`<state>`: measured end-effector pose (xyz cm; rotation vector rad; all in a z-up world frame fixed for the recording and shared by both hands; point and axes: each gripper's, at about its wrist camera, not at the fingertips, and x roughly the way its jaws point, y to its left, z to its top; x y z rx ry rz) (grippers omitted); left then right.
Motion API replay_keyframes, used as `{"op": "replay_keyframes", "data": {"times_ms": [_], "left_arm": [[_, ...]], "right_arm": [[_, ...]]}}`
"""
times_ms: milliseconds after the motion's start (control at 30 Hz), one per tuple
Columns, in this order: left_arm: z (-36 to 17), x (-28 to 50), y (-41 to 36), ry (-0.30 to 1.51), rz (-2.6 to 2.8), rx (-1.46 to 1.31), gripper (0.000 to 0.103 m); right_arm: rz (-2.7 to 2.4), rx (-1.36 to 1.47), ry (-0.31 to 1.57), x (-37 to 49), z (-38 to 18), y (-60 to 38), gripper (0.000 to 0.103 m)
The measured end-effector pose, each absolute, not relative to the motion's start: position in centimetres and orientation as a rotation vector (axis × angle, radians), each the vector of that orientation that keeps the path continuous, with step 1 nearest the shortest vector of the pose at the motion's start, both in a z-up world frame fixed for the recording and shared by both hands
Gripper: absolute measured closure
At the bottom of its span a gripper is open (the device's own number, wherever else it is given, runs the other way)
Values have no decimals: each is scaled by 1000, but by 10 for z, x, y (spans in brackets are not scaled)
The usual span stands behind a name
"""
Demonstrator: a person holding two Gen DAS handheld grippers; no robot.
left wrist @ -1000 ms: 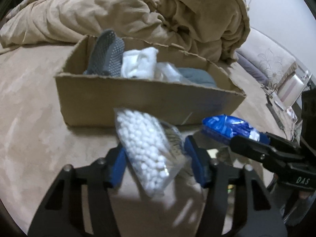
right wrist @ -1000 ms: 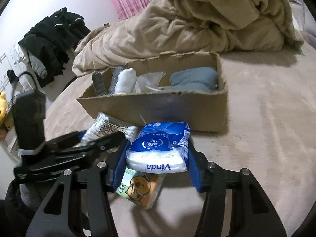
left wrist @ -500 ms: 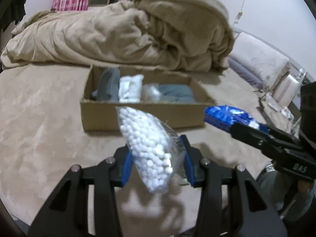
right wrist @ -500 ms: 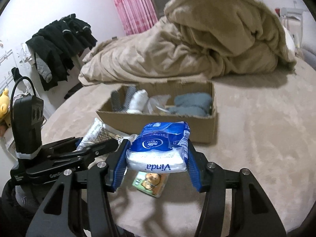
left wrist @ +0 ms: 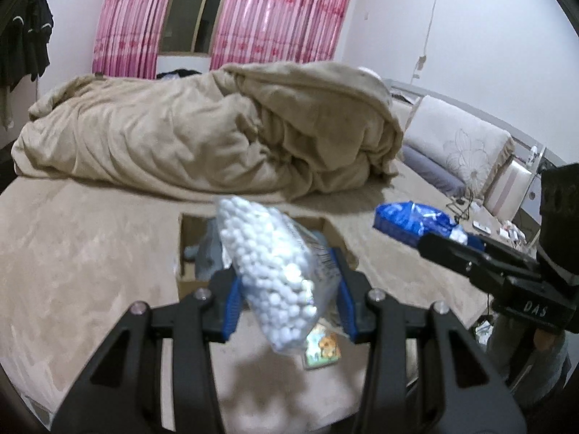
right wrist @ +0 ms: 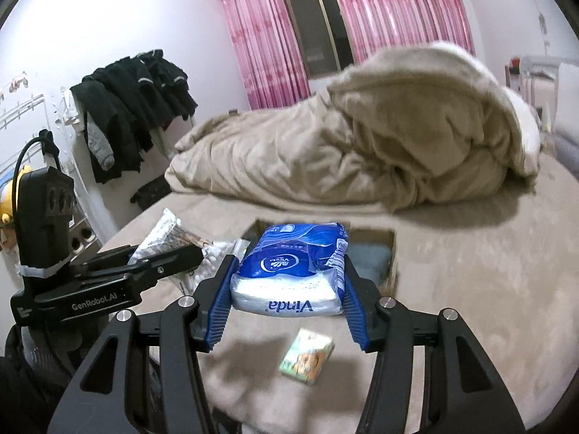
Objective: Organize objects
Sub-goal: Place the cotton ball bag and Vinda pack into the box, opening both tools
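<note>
1. The left gripper has its fingers clenched on a clear bag of white balls, held in the air above the bed, over the cardboard box.
2. The right gripper grasps a blue tissue pack across its sides, also off the bed and in front of the box.
3. The step in hand looks like carrying both to the box. I would bring each one over a free part of the opening before letting go, one at a time, since the bag is slack and hangs askew.
4. A small yellow-green packet lies on the bed near its front edge, not yet boxed.
5. The right view shows grey cloth at the box's right end and black clothes on a rack; the left view shows pillows at the bed's far right corner.
</note>
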<state>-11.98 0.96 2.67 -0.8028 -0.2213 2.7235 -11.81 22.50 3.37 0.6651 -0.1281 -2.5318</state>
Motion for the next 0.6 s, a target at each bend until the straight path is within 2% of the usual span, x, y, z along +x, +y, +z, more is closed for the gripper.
{"op": "replay_keyframes", "data": {"times_ms": [300, 600], "left_arm": [[47, -164, 10, -211, 2748, -715, 59], [12, -230, 7, -239, 2744, -807, 59]], "right_arm": [[-2572, 590, -88, -165, 62, 229, 46], [-2583, 709, -43, -234, 19, 225, 46]]}}
